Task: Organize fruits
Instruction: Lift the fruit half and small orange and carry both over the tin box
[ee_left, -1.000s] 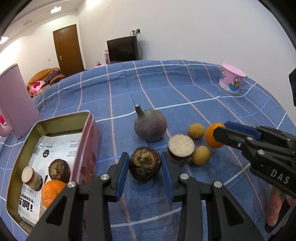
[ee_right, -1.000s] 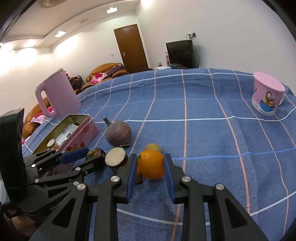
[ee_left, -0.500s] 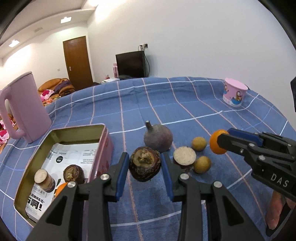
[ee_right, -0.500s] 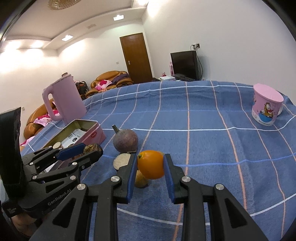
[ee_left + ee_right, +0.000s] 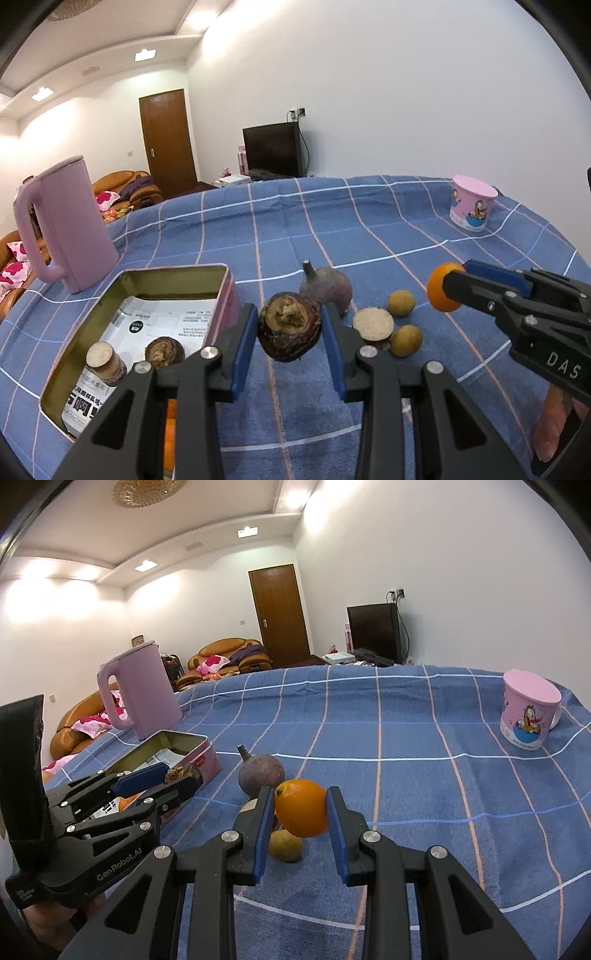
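Left gripper (image 5: 289, 334): pinches a dark brown taro (image 5: 288, 326) between its blue pads, held off the cloth, just right of the tin.
Right gripper (image 5: 300, 821): clamps an orange (image 5: 301, 808) between its pads, lifted above the cloth.
Tin (image 5: 207, 269): open pink box with a gold interior, on the counter's left side; a printed sheet lines its bottom.
Inside the tin: a cut taro piece (image 5: 101, 363), pale face up, beside a second dark taro (image 5: 164, 352); a sliver of something orange shows behind the left gripper's frame.
Loose fruit on the blue checked cloth (image 5: 369, 236): a purple round fruit with a stem (image 5: 327, 286), a cut piece with a pale round face (image 5: 373, 326) just in front of it, and two small tan longans (image 5: 400, 302) to its right, one nearer the camera.
Pink kettle (image 5: 64, 225): upright, behind the tin.
Pink cartoon cup (image 5: 530, 709): far right of the cloth, well apart from the fruit.
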`<state>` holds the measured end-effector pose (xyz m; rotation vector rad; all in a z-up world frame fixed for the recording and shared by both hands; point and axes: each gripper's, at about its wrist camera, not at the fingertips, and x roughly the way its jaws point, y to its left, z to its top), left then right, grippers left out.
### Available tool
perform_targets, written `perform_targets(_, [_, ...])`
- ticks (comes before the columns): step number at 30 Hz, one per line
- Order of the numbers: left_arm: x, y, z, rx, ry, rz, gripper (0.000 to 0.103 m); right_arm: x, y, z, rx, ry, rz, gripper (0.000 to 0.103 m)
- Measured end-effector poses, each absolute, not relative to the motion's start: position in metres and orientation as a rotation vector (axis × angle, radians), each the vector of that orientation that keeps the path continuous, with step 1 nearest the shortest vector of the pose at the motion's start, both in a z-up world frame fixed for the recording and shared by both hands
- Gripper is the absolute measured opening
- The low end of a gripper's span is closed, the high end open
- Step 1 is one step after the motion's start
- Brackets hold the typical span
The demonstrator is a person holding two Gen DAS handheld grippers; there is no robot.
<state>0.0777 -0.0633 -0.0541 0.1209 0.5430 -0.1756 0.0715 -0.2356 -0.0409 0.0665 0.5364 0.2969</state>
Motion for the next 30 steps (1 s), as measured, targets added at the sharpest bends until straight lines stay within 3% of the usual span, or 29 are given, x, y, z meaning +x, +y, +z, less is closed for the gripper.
perform_targets(30, [0.053,-0.053,-0.041,0.091,0.387,-0.094,0.037,0.044,-0.228,-0.028,0.004,0.383,0.292,0.03])
